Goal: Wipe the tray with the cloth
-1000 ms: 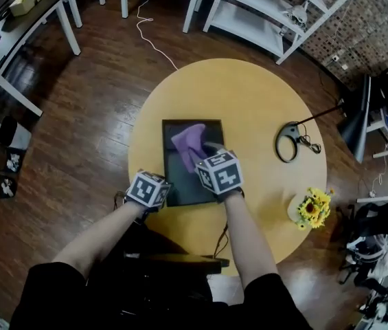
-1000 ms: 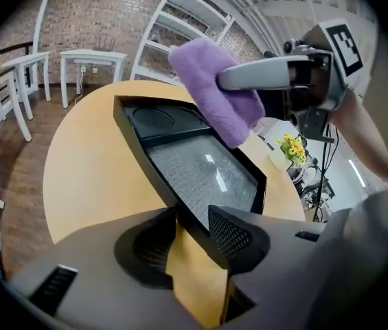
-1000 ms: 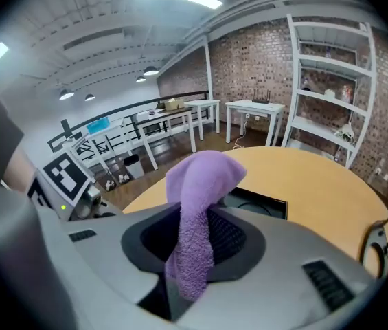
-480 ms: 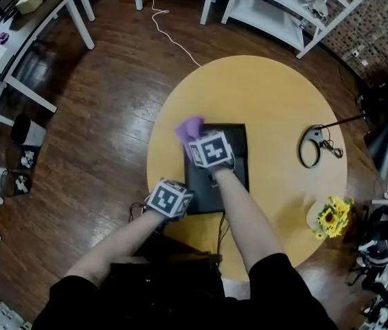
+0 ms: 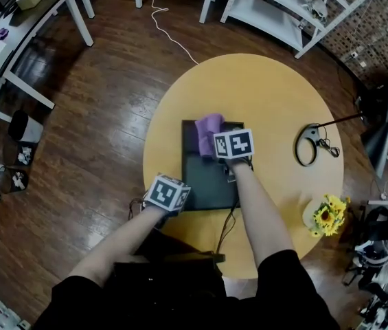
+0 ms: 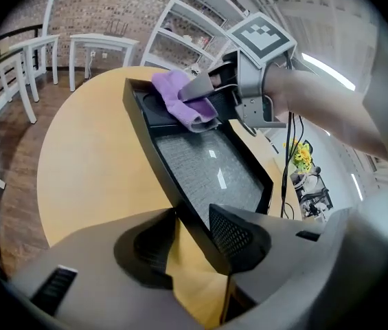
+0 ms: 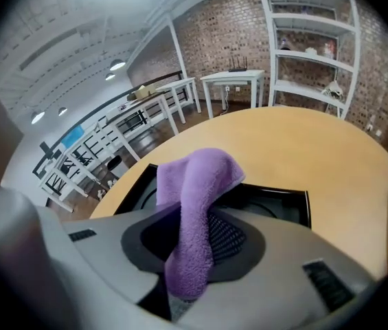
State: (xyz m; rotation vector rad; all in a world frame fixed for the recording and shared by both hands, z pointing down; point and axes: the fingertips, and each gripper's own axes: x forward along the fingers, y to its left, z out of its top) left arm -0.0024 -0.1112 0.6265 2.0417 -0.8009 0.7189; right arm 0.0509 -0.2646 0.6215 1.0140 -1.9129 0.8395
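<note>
A black rectangular tray (image 5: 211, 181) lies on the round yellow table (image 5: 269, 95). My right gripper (image 5: 218, 140) is over the tray's far end, shut on a purple cloth (image 5: 208, 125). In the right gripper view the cloth (image 7: 197, 184) hangs out between the jaws of the right gripper (image 7: 194, 243) and over the tray (image 7: 279, 199). My left gripper (image 5: 181, 201) is at the tray's near left corner. In its own view the left gripper (image 6: 190, 236) straddles the tray's rim (image 6: 180, 184), shut on it, with the cloth (image 6: 180, 98) at the far end.
A black lamp with a ring-shaped head (image 5: 308, 145) lies on the table's right side. A pot of sunflowers (image 5: 324, 212) stands at its near right edge. White shelving (image 5: 283, 12) and white tables (image 5: 36, 40) surround the table on a wooden floor.
The right gripper has carried the cloth from the tray's far left corner to the right, onto the tray's far end. The left gripper has stayed at the near left corner.
</note>
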